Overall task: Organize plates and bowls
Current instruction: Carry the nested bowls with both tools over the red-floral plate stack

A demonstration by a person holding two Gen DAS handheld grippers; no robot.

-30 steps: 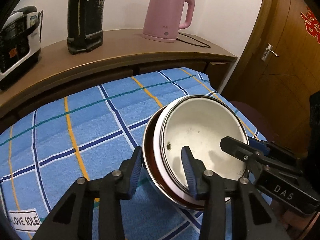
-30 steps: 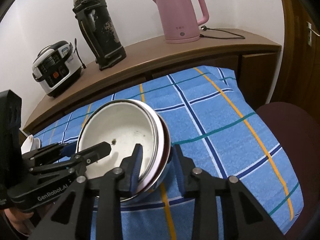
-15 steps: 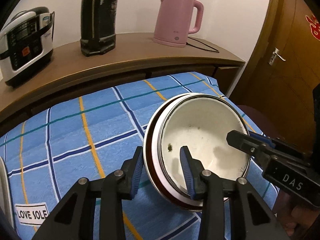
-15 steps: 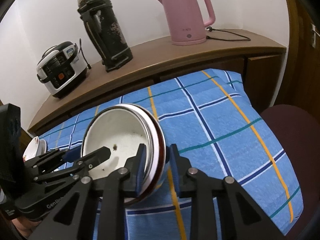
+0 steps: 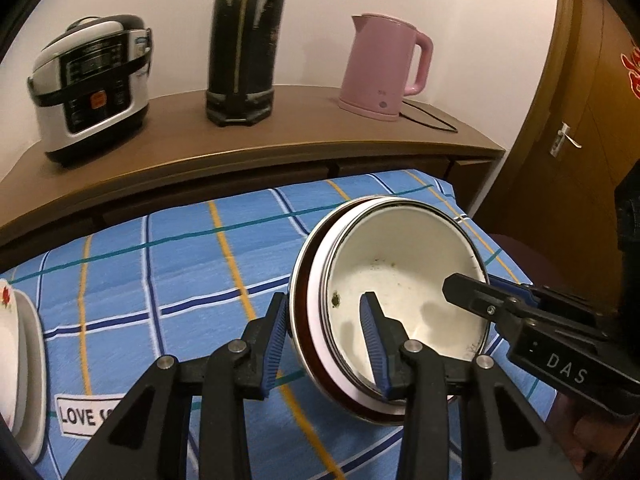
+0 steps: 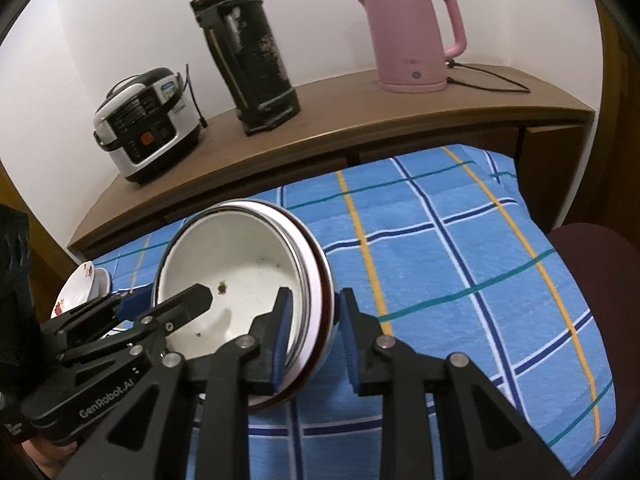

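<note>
A stack of nested bowls [image 5: 404, 300], white enamel inside with a dark red rim, is held tilted above the blue checked cloth [image 5: 160, 272]. My left gripper [image 5: 326, 320] is shut on the stack's left rim. My right gripper [image 6: 314, 324] is shut on the stack [image 6: 240, 280] at its right rim. Each gripper shows in the other's view, the right one [image 5: 520, 312] and the left one [image 6: 132, 320]. White flowered dishes [image 5: 16, 368] sit at the cloth's left edge and show in the right wrist view [image 6: 80, 284].
A wooden sideboard [image 5: 240, 148] behind the table carries a rice cooker [image 5: 92, 88], a black thermos [image 5: 244, 40] and a pink kettle [image 5: 384, 68]. A dark red chair seat [image 6: 592, 248] stands at the right. A wooden door [image 5: 592, 120] is further right.
Both grippers have lifted the bowl stack and carried it leftward over the cloth. The flowered dishes have come into view at the left.
</note>
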